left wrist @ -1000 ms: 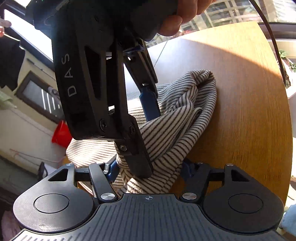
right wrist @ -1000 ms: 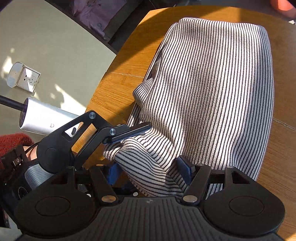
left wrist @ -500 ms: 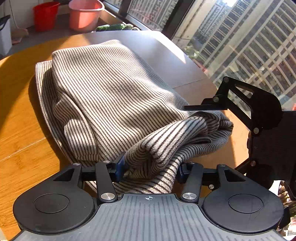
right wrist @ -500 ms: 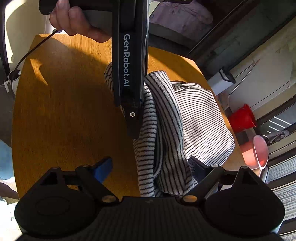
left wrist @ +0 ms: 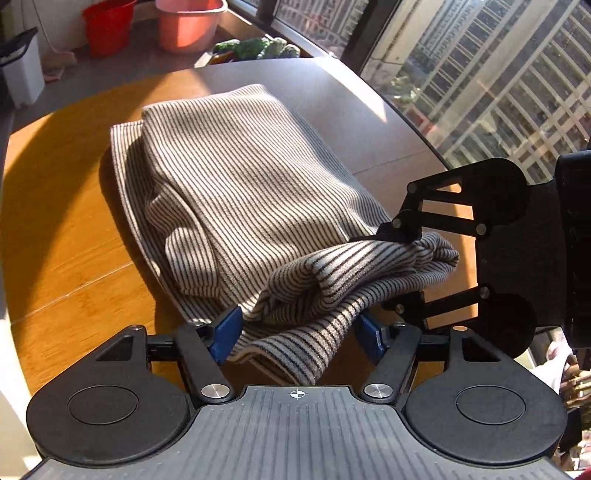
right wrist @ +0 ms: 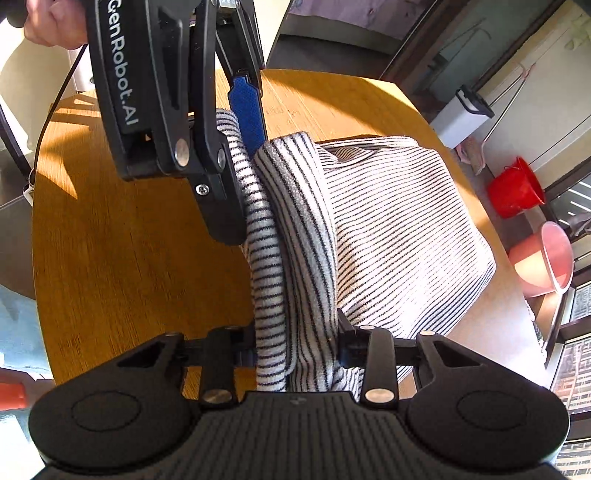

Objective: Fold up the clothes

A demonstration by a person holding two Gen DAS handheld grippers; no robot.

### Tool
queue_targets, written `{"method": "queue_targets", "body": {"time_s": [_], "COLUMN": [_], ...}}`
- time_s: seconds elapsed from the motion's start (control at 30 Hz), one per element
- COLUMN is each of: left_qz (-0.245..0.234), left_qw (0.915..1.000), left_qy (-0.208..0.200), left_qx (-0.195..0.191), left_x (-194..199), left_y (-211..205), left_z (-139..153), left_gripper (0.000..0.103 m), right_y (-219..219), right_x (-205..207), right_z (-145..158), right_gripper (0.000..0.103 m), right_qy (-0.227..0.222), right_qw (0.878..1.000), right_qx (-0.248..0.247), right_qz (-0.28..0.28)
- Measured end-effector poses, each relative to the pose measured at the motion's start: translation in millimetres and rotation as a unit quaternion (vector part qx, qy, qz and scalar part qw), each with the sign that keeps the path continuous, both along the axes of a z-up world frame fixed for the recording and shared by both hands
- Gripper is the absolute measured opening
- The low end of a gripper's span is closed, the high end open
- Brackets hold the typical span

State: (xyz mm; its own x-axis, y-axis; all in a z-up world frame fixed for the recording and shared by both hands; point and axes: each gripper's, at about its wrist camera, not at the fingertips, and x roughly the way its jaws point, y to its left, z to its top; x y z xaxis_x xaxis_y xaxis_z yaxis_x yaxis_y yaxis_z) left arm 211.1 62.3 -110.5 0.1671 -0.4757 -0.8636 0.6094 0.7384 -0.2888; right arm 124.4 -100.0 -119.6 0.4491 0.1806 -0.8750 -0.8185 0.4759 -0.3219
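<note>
Since the earlier frames both grippers have swung round and lowered: a second ago the left wrist view looked across the table with the other tool filling its upper half, and now it looks along the black-and-white striped knit garment (left wrist: pixel 258 192), most of which lies spread flat on the round wooden table (left wrist: pixel 66 236). The garment's near edge, bunched into a thick roll, is carried between the two tools and stands a little above the flat part.

The left gripper (left wrist: pixel 299 328) has its blue-padded fingers (left wrist: pixel 226 330) on either side of that roll, closed onto the cloth. The right gripper (right wrist: pixel 295 350) pinches the same roll further along; in its own view the striped fabric fills the gap between its fingers. In the left wrist view the right tool's upper finger presses on the roll's far end.

As a judgement, the doubled near edge means a fold is under way: the lifted edge is being brought over the flat body, which already looks to have more than one layer at its far-left corner.

Counted: one garment, one table, two grippers. Beyond the garment's far edge stand one red plastic bucket (left wrist: pixel 107 26) and one pink plastic basin (left wrist: pixel 190 22) on the floor, and one white bin (left wrist: pixel 20 70) left of the bucket.
</note>
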Motion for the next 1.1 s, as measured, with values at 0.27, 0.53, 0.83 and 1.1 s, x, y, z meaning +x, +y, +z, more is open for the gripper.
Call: {"method": "queue_targets", "body": {"time_s": [0.27,0.53,0.83,1.1], "left_qz": [0.103,0.127,0.101,0.23], "left_qw": [0.9835,0.9819,0.9901,0.9567], "left_qy": [0.006,0.075,0.086,0.141], "left_qx": [-0.149,-0.119,-0.046,-0.109], "left_x": [14.2,78.5,93.3,90.9], "left_y": [72.0,25.7,-1.6,47.9], "left_z": [57.0,-2.0,-44.1,-44.7], "left_gripper": [0.09,0.066,0.066,0.054], "right_y": [8.9,7.0,0.4,-26.0], "right_x": [-29.4,-40.8,58.4,134.9], "right_z": [25.3,84.0,115.5,59.1], "right_gripper": [0.031,0.03,0.031,0.032], "right_qy": [0.072,0.16,0.158,0.205], "right_qw": [0.997,0.987,0.986,0.975], "right_qx": [-0.01,0.0,0.046,0.082], "right_qz": [0.03,0.028,0.03,0.013]}}
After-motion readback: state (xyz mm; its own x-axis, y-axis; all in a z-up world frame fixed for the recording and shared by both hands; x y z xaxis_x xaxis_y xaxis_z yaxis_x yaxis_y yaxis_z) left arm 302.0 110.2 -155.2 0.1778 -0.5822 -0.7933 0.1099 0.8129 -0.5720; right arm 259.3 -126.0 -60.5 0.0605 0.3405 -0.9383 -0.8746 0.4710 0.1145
